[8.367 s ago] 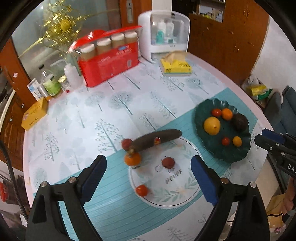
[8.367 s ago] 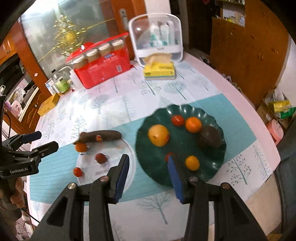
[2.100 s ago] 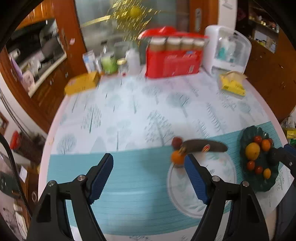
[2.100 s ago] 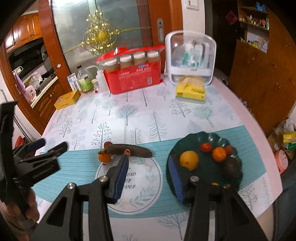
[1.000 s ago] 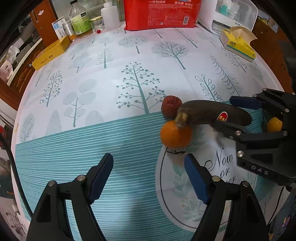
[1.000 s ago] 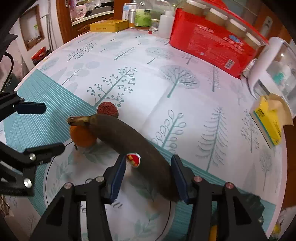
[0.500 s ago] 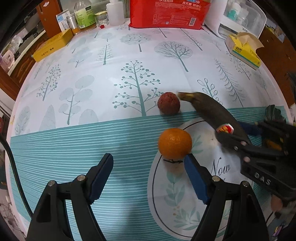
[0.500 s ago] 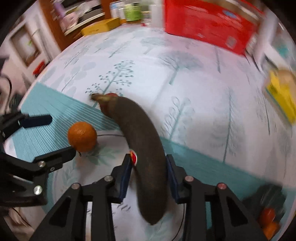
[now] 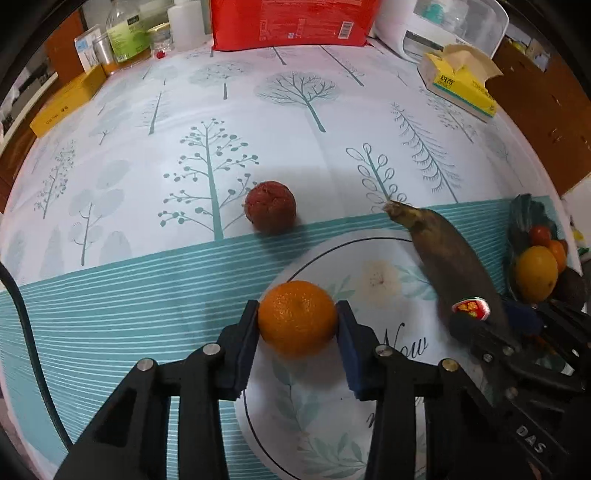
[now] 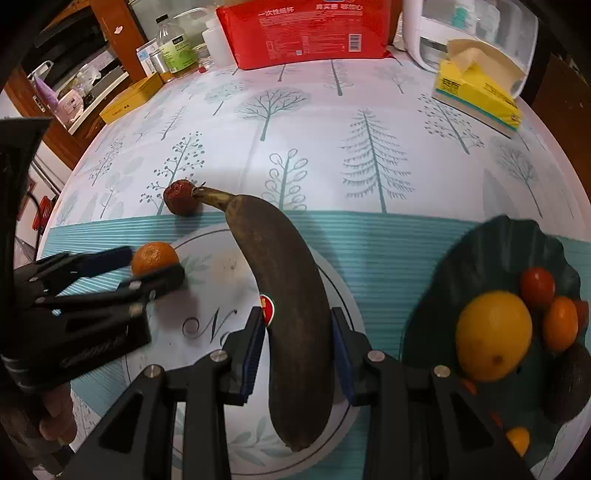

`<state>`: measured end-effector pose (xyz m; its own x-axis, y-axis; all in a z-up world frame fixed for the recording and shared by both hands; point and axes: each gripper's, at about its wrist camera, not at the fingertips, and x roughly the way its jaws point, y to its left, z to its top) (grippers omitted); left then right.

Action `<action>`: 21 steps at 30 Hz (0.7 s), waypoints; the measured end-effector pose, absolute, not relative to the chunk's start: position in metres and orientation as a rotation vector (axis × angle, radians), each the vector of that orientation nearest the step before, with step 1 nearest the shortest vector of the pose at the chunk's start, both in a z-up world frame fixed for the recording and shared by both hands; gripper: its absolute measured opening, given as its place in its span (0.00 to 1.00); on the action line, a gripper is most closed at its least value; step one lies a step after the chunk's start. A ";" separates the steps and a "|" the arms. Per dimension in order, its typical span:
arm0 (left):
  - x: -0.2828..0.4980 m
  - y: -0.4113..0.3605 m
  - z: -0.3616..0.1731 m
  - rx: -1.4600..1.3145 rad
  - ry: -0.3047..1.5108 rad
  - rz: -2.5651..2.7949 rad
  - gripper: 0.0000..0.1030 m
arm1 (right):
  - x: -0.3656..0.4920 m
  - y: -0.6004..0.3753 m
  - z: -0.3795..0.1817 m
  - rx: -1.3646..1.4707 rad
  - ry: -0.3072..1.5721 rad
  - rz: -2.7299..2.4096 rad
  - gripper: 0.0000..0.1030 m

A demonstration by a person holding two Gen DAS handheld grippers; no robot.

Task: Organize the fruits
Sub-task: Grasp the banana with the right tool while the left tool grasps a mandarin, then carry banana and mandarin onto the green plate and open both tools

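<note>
Orange and round, the mandarin (image 9: 297, 318) sits on the left rim of the white printed circle (image 9: 373, 398) of the tablecloth (image 9: 207, 122), with the left gripper (image 9: 297, 325) closed on it: its jaws have just been closing and both blue pads now press the fruit's sides. To its right the overripe, dark brown banana (image 10: 291, 317) lies across the same circle, stem end pointing away toward the tree pattern, and the right gripper (image 10: 298, 347) clamps it about the middle, beside its red sticker (image 10: 266, 308); those jaws too have just closed in on it. A wrinkled dark red fruit (image 9: 270, 206) rests alone just beyond the circle, right at the line where the teal striped band meets the tree print, near the banana's stem but apart from the mandarin. Farther right, the dark green leaf-shaped plate (image 10: 491, 251) sits near the table's edge, holding a large yellow citrus (image 10: 493, 336), small tomatoes, small oranges and a dark avocado (image 10: 570, 384); its near left part is bare. Between circle and plate runs a free strip of teal cloth. Along the far edge stand a red package (image 10: 314, 33), a yellow tissue box (image 10: 476, 92) and bottles, leaving the middle of the table open.
</note>
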<state>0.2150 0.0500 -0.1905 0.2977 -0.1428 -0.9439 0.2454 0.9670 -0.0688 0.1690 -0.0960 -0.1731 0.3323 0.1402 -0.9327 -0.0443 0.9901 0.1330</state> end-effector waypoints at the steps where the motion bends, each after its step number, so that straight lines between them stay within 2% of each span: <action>1: 0.213 0.047 -0.190 0.115 1.232 -0.257 0.37 | 0.166 -0.097 -0.173 0.097 1.227 0.111 0.34; 9: 0.183 0.045 -0.180 0.147 1.223 -0.300 0.36 | 0.142 -0.104 -0.159 0.154 1.209 0.068 0.34; 21: 0.142 -0.028 -0.095 0.255 1.069 -0.568 0.36 | 0.083 -0.152 -0.091 0.262 1.086 -0.103 0.34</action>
